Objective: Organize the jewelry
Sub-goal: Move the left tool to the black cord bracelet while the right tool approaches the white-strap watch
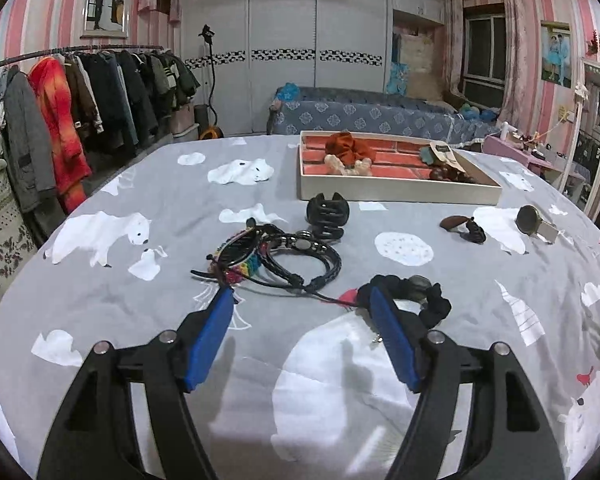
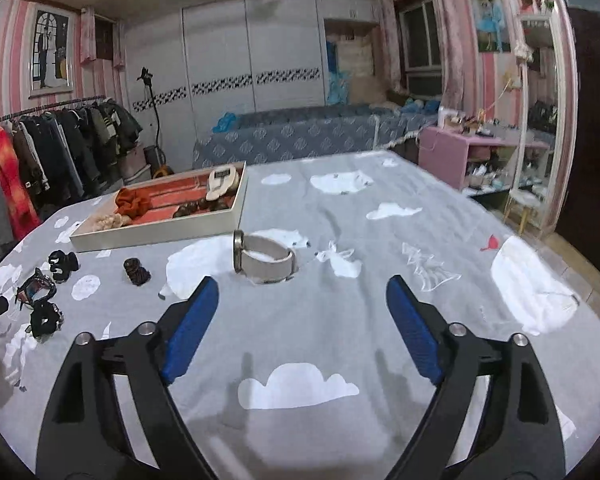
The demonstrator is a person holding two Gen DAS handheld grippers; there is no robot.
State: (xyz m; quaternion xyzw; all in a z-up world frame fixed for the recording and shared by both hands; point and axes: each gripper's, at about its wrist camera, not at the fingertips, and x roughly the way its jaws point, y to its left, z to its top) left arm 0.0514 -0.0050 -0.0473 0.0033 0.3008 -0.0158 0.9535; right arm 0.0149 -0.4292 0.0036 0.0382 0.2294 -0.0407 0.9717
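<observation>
My left gripper point(image 1: 302, 294) is open, low over the bed, just short of a pile of black and rainbow bracelets point(image 1: 272, 254). A black scrunchie point(image 1: 422, 298) lies by its right finger. A black hair claw point(image 1: 326, 214), a brown clip point(image 1: 462, 226) and a watch point(image 1: 534, 220) lie beyond. The white tray point(image 1: 400, 192) with a red lining holds an orange scrunchie point(image 1: 348, 146) and dark beads. My right gripper point(image 2: 302, 284) is open and empty, just short of the watch with a pale strap point(image 2: 264, 258). The tray point(image 2: 156, 236) is at its far left.
The grey bedspread point(image 2: 340, 320) with white bear and cloud prints covers the bed. A clothes rack point(image 1: 80, 92) stands left, a blue sofa point(image 1: 360, 114) behind, a pink cabinet point(image 2: 448, 156) and a mirror point(image 2: 540, 120) at the right.
</observation>
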